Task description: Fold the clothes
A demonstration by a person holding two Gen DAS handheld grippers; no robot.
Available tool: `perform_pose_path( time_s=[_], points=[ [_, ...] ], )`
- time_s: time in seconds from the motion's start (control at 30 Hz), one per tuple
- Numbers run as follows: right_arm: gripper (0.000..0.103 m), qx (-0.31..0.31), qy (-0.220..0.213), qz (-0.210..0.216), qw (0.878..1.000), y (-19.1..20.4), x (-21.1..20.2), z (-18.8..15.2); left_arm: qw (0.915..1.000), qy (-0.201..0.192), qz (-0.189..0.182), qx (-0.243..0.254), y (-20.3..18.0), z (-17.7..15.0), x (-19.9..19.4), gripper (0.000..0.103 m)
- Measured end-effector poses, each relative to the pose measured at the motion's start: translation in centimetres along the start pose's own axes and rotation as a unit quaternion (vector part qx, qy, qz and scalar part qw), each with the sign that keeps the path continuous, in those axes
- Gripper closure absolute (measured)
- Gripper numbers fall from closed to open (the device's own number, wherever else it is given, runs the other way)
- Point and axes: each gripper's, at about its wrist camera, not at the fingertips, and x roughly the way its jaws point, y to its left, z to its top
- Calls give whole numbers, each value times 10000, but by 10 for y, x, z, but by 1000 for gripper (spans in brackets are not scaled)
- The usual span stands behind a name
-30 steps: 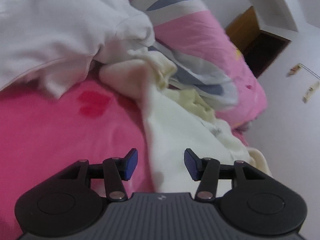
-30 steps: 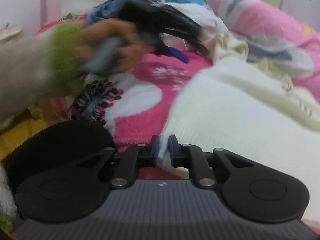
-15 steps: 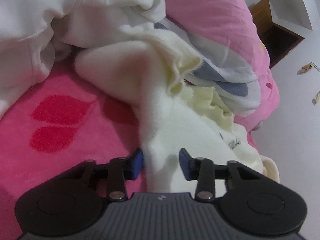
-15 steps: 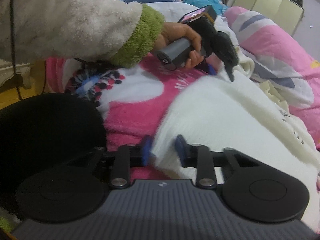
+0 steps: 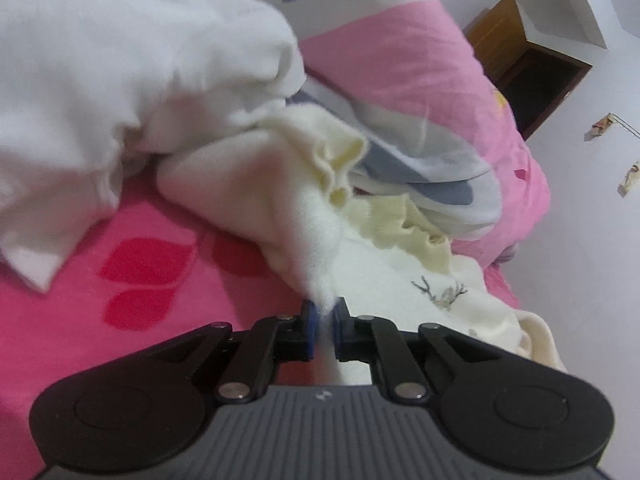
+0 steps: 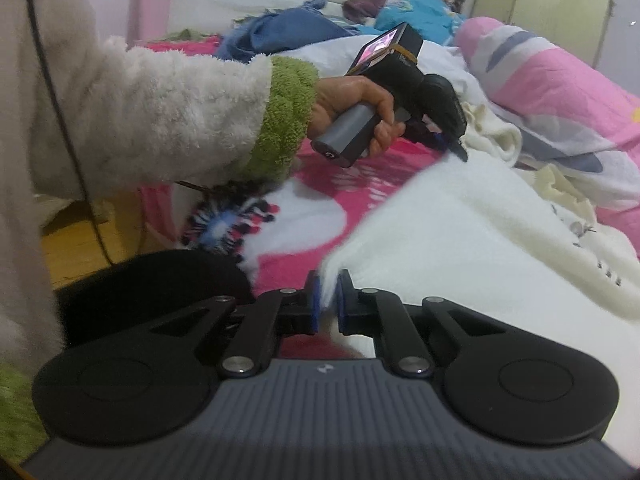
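On a pink floral blanket [image 5: 120, 320], the left gripper [image 5: 324, 322] at six o'clock pinches the cream sweater [image 5: 400, 264], and the right gripper [image 6: 327, 300] clamps another edge, the sweater lying rumpled toward two o'clock, apparently not yet folded.

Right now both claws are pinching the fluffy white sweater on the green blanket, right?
Almost. Both claws do pinch the white sweater: the left claw and the right claw are each shut on its edge. But the blanket under it is pink with red shapes, not green, as the left wrist view shows.
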Motion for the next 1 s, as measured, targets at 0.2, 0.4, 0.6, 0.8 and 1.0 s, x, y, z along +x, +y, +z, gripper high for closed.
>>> perform_pose_path(
  time_s=[0.2,0.4,0.6,0.8,1.0],
  points=[
    [97,64,139,278,9995,8,10,-4,9991,3,327,251,6,-9,2,94],
    [97,270,263,338,9987,10,32,-17,9947,-68,737,720,2,-23,18,93],
    [92,473,154,171,9986,12,34,-27,9838,-495,1301,1129,-12,-30,-13,54],
    [68,780,-269,151,9965,10,19,-31,9763,-954,1313,1429,-42,-53,-75,47],
    [56,1763,-931,-114,9799,-34,-39,-50,9801,-792,453,1764,-86,-101,-116,39]
  ],
)
